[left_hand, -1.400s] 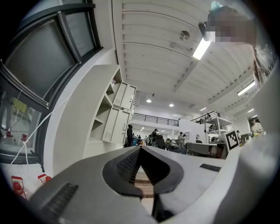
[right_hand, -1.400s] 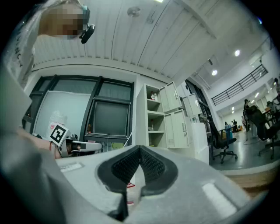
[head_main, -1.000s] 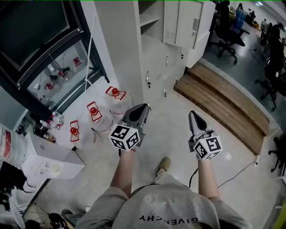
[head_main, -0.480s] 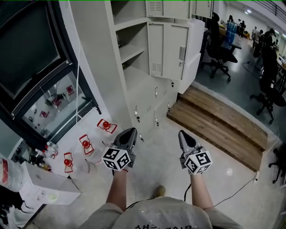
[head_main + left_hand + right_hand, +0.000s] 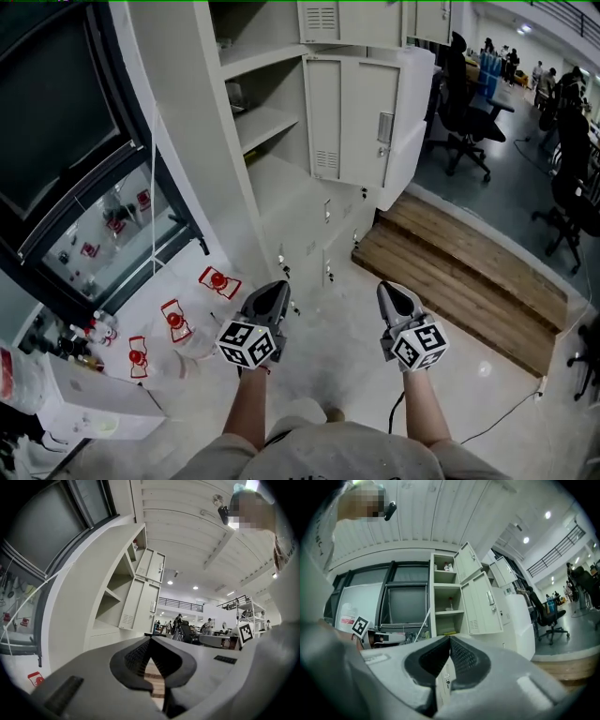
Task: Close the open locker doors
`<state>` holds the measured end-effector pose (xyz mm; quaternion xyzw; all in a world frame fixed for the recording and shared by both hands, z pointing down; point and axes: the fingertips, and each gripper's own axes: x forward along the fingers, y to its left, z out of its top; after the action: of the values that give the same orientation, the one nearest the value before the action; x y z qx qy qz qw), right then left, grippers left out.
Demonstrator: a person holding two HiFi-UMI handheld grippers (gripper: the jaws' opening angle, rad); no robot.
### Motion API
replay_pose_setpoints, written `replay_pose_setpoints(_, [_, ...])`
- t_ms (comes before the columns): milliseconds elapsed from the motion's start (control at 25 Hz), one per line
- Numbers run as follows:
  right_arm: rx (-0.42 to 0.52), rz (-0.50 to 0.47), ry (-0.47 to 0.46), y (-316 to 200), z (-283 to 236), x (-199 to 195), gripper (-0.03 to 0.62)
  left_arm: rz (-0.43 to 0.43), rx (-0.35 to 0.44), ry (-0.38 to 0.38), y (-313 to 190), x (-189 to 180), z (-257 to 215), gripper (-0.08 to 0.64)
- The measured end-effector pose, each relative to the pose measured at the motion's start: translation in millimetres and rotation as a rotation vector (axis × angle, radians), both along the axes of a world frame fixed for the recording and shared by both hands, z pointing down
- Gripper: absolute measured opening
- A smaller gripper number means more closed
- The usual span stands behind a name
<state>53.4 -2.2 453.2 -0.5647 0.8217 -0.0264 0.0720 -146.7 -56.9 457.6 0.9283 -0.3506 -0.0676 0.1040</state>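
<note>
Locker doors [image 5: 352, 117] hang open ahead; left gripper [image 5: 271, 292] and right gripper [image 5: 393, 292] hover apart, jaws pressed together, empty.

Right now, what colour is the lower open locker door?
The lower open locker door is pale greyish white; the head view shows it best.

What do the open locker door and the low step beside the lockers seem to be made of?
Open locker door: probably painted sheet metal, matte pale grey; thin flat panel with vent slots. Low step: looks wooden; brown planks with visible seams.
</note>
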Motion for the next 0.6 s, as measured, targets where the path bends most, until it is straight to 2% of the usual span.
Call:
replay_pose_setpoints(200, [-0.023,-0.032,-0.028,-33,13,0,0.002,-0.025,-0.011,-0.015,-27,-3,5,-0.003])
replay_pose_setpoints(360, [-0.022,-0.020,-0.024,-64,16,13,0.002,-0.006,-0.005,-0.011,-62,17,10,-0.003])
replay_pose_setpoints(600, [-0.031,-0.058,-0.002,-126,14,10,0.002,-0.008,-0.005,0.000,-122,27,8,-0.003])
